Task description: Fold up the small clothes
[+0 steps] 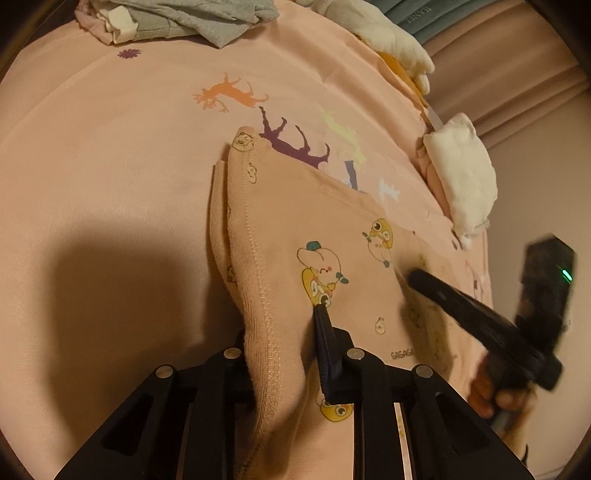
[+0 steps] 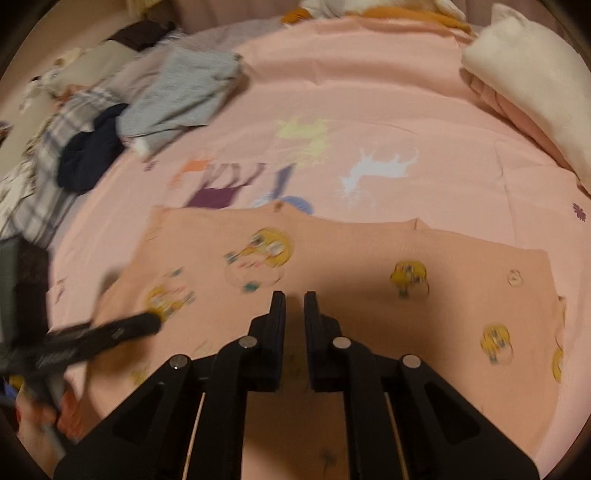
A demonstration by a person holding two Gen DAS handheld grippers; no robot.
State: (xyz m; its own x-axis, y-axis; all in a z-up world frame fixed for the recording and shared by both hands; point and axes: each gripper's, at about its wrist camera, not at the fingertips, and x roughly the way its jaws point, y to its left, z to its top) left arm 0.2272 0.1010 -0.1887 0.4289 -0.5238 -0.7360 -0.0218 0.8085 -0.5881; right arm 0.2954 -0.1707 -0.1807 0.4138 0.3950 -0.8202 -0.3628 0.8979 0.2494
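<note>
A small peach garment (image 1: 332,229) printed with yellow cartoon figures lies on a pink sheet (image 1: 110,166) printed with animal shapes. My left gripper (image 1: 284,314) is shut on the garment's stitched hem and holds a fold of it lifted; only its right finger (image 1: 325,332) shows, the other is under the cloth. In the right wrist view the garment (image 2: 351,266) lies flat ahead. My right gripper (image 2: 294,297) hovers just above it, its jaws a narrow gap apart and empty. It also shows in the left wrist view (image 1: 417,277), and the left gripper in the right wrist view (image 2: 147,325).
A grey garment pile (image 1: 192,18) lies at the far left of the sheet. Folded white and pink clothes (image 1: 461,173) are stacked at the right edge. In the right wrist view, grey (image 2: 184,96), navy (image 2: 92,155) and plaid clothes (image 2: 40,184) lie at the left, and a cream stack (image 2: 524,81) at the right.
</note>
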